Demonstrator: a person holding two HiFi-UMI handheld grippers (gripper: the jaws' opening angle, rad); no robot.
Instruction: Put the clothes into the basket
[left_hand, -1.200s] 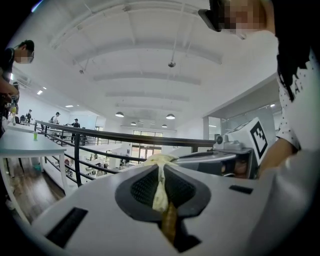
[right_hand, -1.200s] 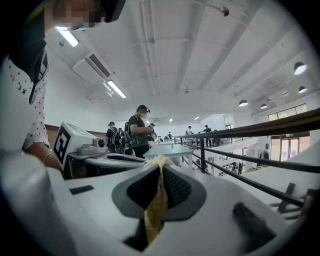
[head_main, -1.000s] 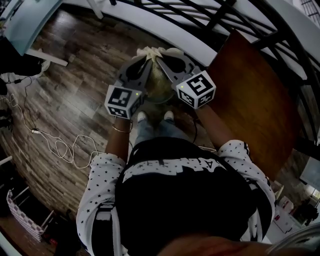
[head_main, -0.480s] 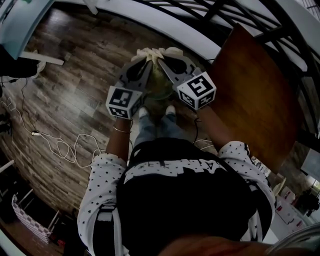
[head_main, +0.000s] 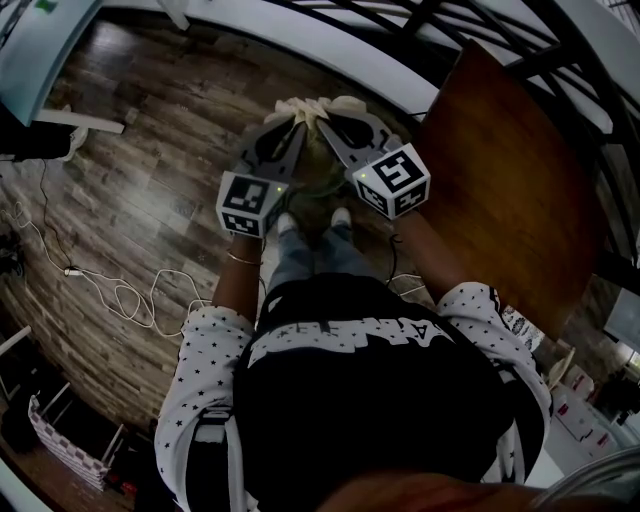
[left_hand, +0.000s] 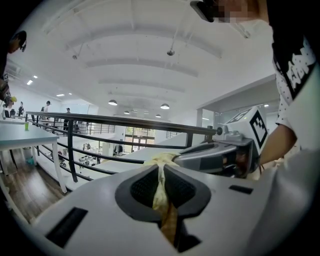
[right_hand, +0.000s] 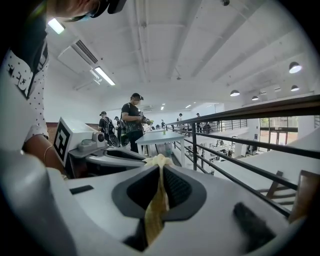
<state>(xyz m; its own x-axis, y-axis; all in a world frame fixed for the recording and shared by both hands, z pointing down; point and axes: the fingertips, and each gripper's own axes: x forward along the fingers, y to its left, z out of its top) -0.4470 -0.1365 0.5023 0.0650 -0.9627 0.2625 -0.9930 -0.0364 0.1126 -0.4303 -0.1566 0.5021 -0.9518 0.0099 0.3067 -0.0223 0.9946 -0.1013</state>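
At the jaw tips, a pale yellow garment sits bunched and pinched twice: left gripper clamps it from seven o'clock, right gripper from four o'clock, above the wood floor, with a black railing at twelve o'clock.

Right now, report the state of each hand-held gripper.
Left hand-held gripper: closed, clamping the pale yellow cloth.
Right hand-held gripper: closed, clamping the pale yellow cloth too.
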